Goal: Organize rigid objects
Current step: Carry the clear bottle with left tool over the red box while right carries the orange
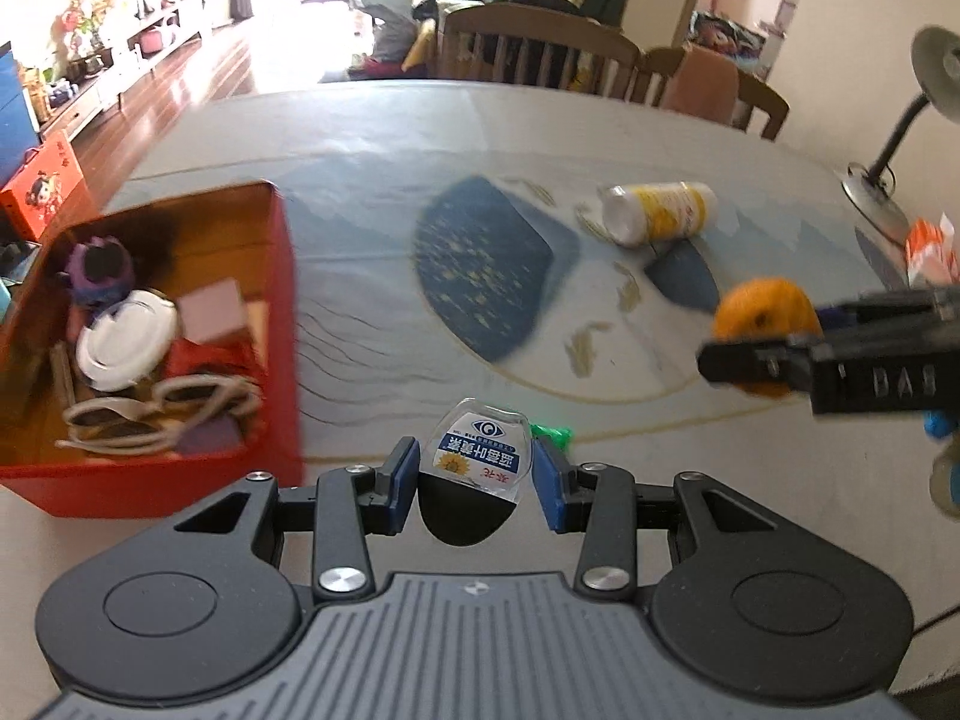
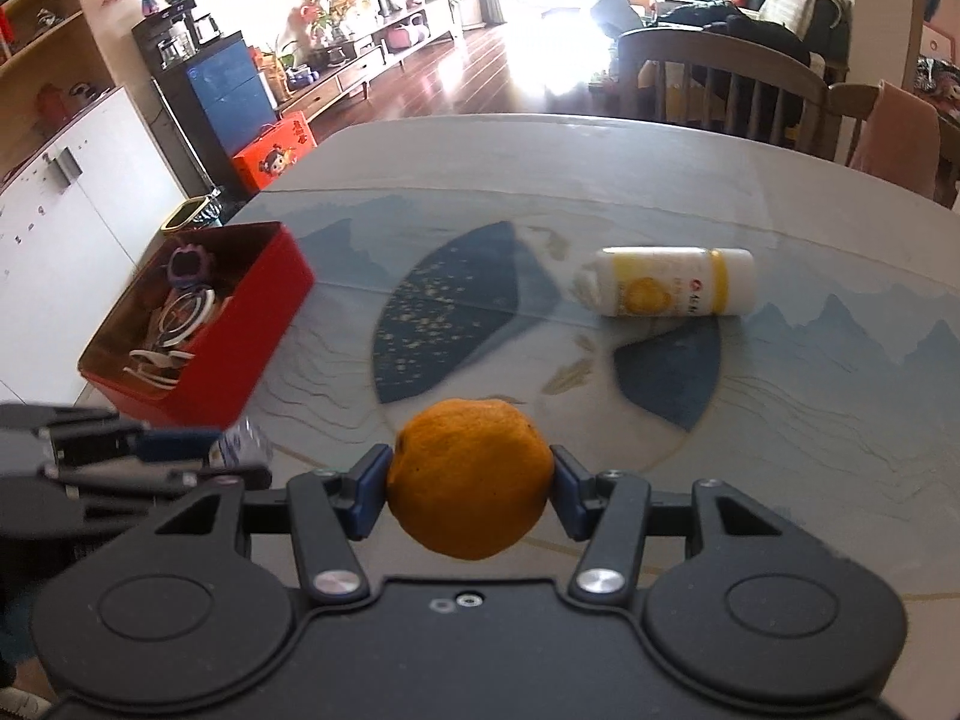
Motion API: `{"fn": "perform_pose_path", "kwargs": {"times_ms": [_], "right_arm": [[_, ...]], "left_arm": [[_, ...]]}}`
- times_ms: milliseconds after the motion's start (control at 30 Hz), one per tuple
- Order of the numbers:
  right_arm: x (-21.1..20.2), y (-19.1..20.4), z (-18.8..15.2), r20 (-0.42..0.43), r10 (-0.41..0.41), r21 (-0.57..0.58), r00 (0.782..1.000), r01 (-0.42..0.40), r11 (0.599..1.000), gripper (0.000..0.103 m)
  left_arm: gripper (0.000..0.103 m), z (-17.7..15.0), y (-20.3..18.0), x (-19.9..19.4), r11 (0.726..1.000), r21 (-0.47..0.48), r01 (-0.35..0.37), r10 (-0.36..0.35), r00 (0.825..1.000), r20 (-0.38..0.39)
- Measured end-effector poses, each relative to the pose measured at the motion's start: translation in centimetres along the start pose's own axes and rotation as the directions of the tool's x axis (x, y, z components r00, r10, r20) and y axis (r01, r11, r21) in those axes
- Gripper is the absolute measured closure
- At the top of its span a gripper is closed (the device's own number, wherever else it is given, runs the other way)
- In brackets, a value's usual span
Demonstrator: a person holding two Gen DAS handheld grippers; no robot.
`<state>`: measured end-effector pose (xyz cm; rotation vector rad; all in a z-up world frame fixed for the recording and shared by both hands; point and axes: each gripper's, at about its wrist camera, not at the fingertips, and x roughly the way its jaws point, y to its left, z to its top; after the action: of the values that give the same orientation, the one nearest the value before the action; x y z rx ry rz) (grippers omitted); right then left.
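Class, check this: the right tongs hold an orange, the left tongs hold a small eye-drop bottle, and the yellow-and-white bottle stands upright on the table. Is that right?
Not quite. The yellow-and-white bottle lies on its side on the table, as the right wrist view shows. The rest holds: the right tongs hold the orange, and the left tongs hold the small eye-drop bottle.

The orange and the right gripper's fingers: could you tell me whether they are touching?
Touching. The right wrist view shows both blue fingers pressed against opposite sides of the orange, with no gap on either side.
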<state>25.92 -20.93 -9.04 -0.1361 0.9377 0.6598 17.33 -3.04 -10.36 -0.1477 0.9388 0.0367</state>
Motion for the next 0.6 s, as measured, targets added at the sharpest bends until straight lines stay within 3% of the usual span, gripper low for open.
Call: {"fn": "perform_pose_path", "kwargs": {"times_ms": [600], "right_arm": [[1.3,11.6,3.2,0.043,0.046,-0.103,0.998,-0.041,0.994,0.049]], "left_arm": [[0.063,3.8,9.5,-3.0,1.000,-0.004,-0.004,0.005,0.997,0.079]]}}
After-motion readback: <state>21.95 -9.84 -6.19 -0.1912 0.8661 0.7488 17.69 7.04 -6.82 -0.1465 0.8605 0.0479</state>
